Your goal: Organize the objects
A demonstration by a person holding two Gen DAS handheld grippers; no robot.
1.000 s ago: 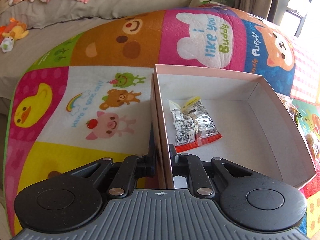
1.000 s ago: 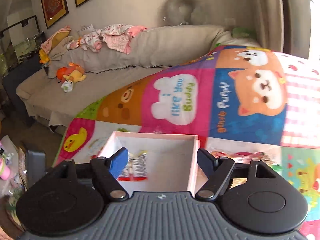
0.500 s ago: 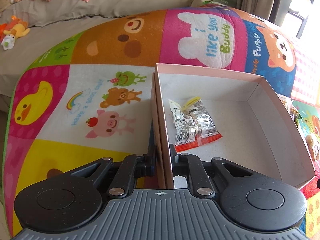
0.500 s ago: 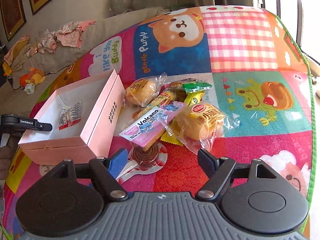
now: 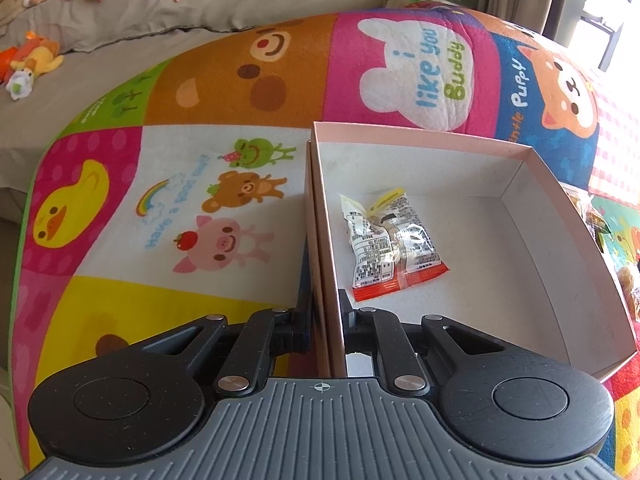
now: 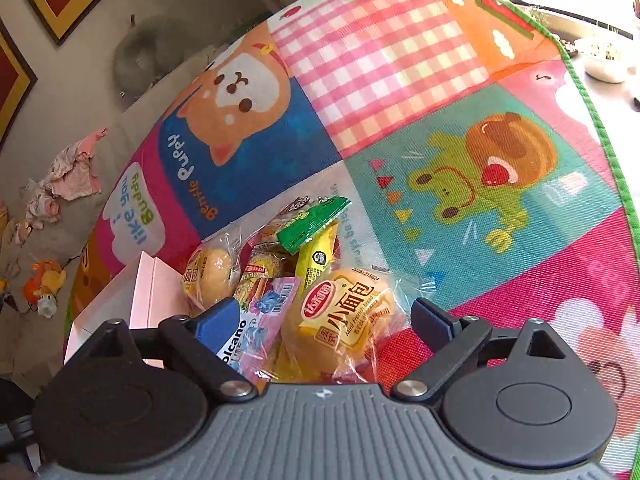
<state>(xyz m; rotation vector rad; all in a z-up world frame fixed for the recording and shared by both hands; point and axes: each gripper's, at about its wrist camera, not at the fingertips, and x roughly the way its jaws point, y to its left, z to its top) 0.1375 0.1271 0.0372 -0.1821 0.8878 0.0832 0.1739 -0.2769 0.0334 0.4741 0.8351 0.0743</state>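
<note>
A pink cardboard box (image 5: 560, 208) lies open on a colourful play mat, with one snack packet (image 5: 390, 246) inside. My left gripper (image 5: 325, 312) is shut on the box's near-left wall. In the right wrist view the box corner (image 6: 148, 292) shows at left. A pile of snacks lies beside it: a wrapped mini bread bun (image 6: 340, 328), a pink Volcano packet (image 6: 260, 324), a second bun (image 6: 208, 276), a yellow packet (image 6: 316, 260) and a green packet (image 6: 312, 224). My right gripper (image 6: 324, 320) is open, low over the pile, its fingers either side of the bread bun.
The play mat (image 6: 440, 152) covers the surface, with its green edge (image 6: 592, 92) at right. A grey sofa (image 5: 120, 44) with clothes and a plush toy (image 5: 36, 56) lies behind. A white bowl (image 6: 604, 60) sits beyond the mat's edge.
My right gripper has swung from above the box over to the snack pile and dropped close to it, still open. My left gripper has kept its hold on the box wall.
</note>
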